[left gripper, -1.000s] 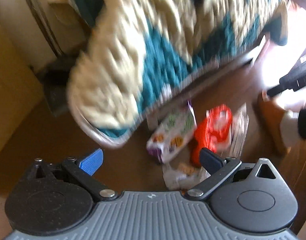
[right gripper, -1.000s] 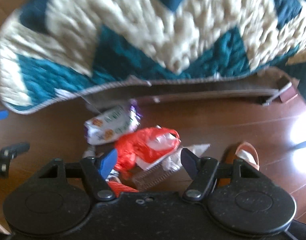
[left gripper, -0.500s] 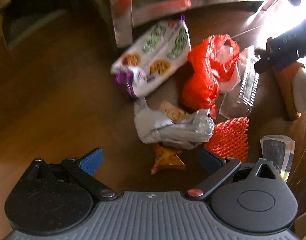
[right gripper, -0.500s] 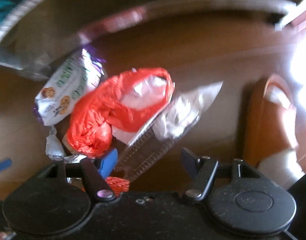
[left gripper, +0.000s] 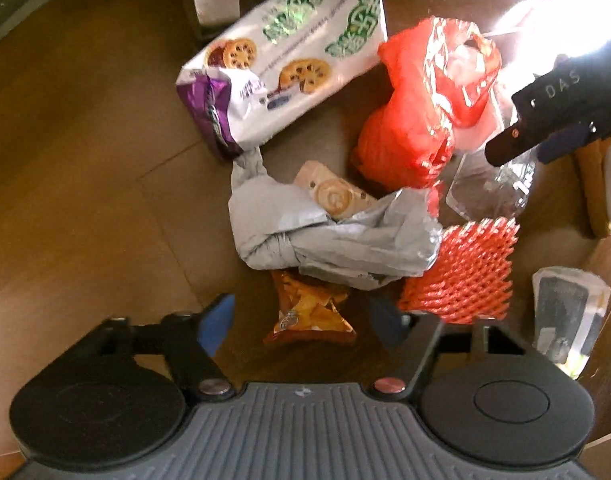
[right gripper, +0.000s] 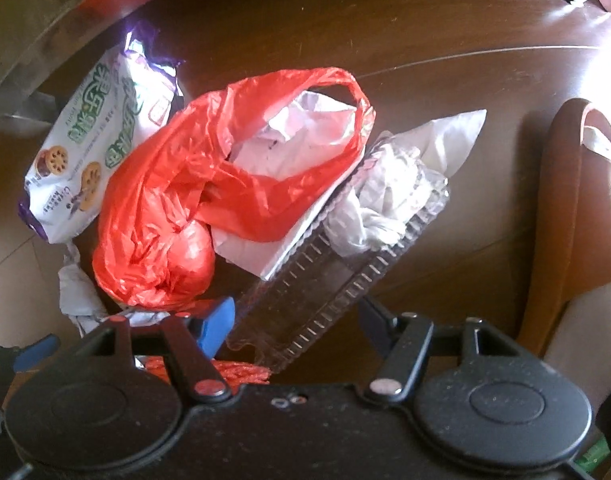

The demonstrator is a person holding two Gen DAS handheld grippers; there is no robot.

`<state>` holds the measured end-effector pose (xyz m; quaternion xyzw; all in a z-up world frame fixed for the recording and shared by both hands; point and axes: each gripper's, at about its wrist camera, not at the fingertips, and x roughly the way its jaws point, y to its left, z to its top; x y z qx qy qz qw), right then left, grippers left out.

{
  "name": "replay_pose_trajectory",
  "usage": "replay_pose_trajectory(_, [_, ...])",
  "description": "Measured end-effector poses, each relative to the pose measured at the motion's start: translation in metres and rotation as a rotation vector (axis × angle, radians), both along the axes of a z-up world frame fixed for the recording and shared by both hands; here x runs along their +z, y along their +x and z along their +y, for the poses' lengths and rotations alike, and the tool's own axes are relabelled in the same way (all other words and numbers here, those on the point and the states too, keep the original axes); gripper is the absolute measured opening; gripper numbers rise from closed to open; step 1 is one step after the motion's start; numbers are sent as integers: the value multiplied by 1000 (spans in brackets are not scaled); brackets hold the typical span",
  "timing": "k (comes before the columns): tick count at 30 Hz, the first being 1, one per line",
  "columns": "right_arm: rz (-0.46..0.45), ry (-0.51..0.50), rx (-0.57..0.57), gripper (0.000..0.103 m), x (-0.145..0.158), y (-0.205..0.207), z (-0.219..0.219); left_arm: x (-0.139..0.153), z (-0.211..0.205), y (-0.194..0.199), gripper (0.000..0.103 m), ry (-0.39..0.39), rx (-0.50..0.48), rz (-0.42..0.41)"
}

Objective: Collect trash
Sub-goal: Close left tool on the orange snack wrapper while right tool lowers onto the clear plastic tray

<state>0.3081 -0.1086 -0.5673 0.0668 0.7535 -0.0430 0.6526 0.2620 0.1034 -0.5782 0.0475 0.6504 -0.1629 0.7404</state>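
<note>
So both grippers are pointed down at a trash pile on the wooden floor, next to a metal furniture leg.

Left gripper: jaws have just been closing, now roughly half open, with nothing pinched yet. The little orange snack wrapper sits right between them, its long axis running away from the camera, so the jaws straddle it across its narrow width. Just past it is the crumpled grey bag, with the red foam net beside it.

Right gripper: jaws fairly wide, holding nothing. The clear plastic tray pokes in between them, lying diagonally up to the right, closer to the blue jaw. Beyond it is the red plastic bag, then the cookie packet farthest out.

Compared with a second ago, the quilt that filled both views is gone and the pile looks much closer. My guess is left grabs the wrapper and right takes the tray.
</note>
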Motion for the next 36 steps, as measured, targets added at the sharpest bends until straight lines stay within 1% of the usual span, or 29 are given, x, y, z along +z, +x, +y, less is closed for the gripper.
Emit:
replay_pose_trajectory(2, [-5, 4, -12, 66, -2, -2, -2, -3, 1, 0, 67, -3, 9, 9])
replay_pose_trajectory(3, [-5, 8, -21, 66, -3, -2, -2, -4, 1, 1, 61, -4, 11, 10])
replay_pose_trajectory(4, [-3, 15, -26, 63, -5, -3, -4, -5, 1, 1, 56, -9, 9, 17])
replay_pose_trajectory(5, [-3, 18, -31, 63, -5, -4, -5, -6, 0, 0, 50, -7, 6, 24])
replay_pose_trajectory(6, [-4, 17, -38, 63, -5, -4, -5, -8, 0, 0, 47, -2, 3, 27])
replay_pose_trajectory(12, [-22, 8, -27, 61, -4, -7, -9, -7, -5, -5, 36, -11, -15, 29])
replay_pose_trajectory(14, [-28, 0, -42, 46, 1, -9, -11, -6, -5, -7, 35, -18, -26, 36])
replay_pose_trajectory(15, [-22, -7, -59, 46, 3, -11, -13, -5, -4, -8, 34, -19, -29, 35])
replay_pose_trajectory(16, [-20, -9, -65, 40, 6, -13, -15, -5, -3, -9, 34, -21, -29, 37])
replay_pose_trajectory(17, [-28, -6, -62, 24, 10, -15, -16, -4, -2, -10, 33, -24, -28, 39])
replay_pose_trajectory(18, [-44, 4, -69, 21, 16, -17, -16, -2, 0, -11, 33, -25, -26, 41])
replay_pose_trajectory(20, [-41, 17, -64, 5, 23, -18, -18, 4, 4, -13, 33, -31, -26, 34])
replay_pose_trajectory(21, [-35, 3, -49, 0, 25, -18, -17, 8, 7, -13, 33, -29, -32, 32])
replay_pose_trajectory(23, [-28, -16, -33, 0, 28, -20, -19, 12, 9, -12, 33, -23, -32, 21])
replay_pose_trajectory(24, [-28, -7, -37, 0, 29, -21, -21, 15, 11, -12, 33, -22, -28, 15])
replay_pose_trajectory(25, [-33, -2, -45, 7, 30, -23, -23, 17, 14, -12, 33, -20, -26, 9])
replay_pose_trajectory(26, [-47, 1, -61, 20, 31, -25, -26, 20, 16, -13, 33, -14, -22, 4])
replay_pose_trajectory(27, [-51, 18, -78, 26, 30, -27, -28, 21, 17, -13, 33, -11, -17, 7])
replay_pose_trajectory(29, [-40, 44, -108, 47, 27, -29, -32, 22, 20, -12, 33, -7, -9, 7])
replay_pose_trajectory(31, [-39, 41, -105, 59, 24, -30, -30, 23, 21, -13, 33, -10, -9, 7])
replay_pose_trajectory(33, [-33, 45, -107, 63, 19, -28, -27, 21, 21, -14, 33, -12, -12, 11])
replay_pose_trajectory(35, [-6, 31, -118, 73, 7, -26, -24, 19, 20, -15, 33, -11, -16, 16])
replay_pose_trajectory(36, [14, 12, -117, 73, 0, -25, -21, 17, 19, -16, 33, -9, -17, 20])
